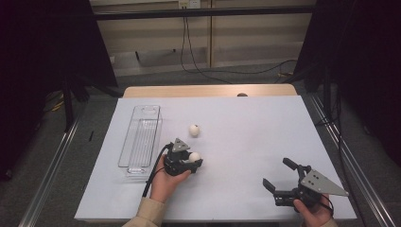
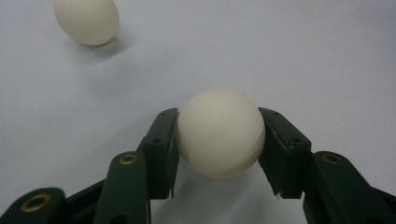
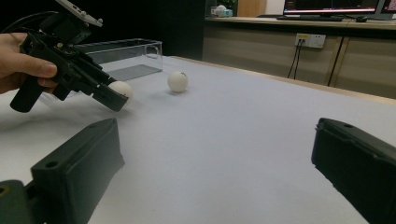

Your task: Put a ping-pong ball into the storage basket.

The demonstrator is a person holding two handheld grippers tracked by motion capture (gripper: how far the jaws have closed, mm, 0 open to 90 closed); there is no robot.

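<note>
Eggs are the business on this table, two pale ones lying on the white sheet point(image 1: 246, 142) that is covering it. Starting at nine o'clock, a clear plastic box point(image 1: 141, 139) is sitting long-ways near the sheet's left edge, and it is looking bare inside. Just to the right of it, a person's left hand point(image 1: 166, 182) is coming up from six o'clock, holding the left gripper point(image 1: 195, 161). Its jaws are closing around the near egg point(image 1: 194, 156), one pad pressing each side, as the left gripper view is showing plainly with that egg point(image 2: 219, 133) sitting between the two black pads. I cannot tell whether the egg is resting on the sheet or lifted off it. The far egg point(image 1: 194, 130) is lying free toward twelve o'clock of the held one, near it but apart, and nothing is touching it; in the left gripper view it point(image 2: 86, 21) is sitting up at eleven o'clock. Over at four o'clock on the table, well apart from the eggs, the right hand point(image 1: 312, 213) is holding the right gripper point(image 1: 279, 174), whose jaws are standing wide apart with nothing between them.
</note>
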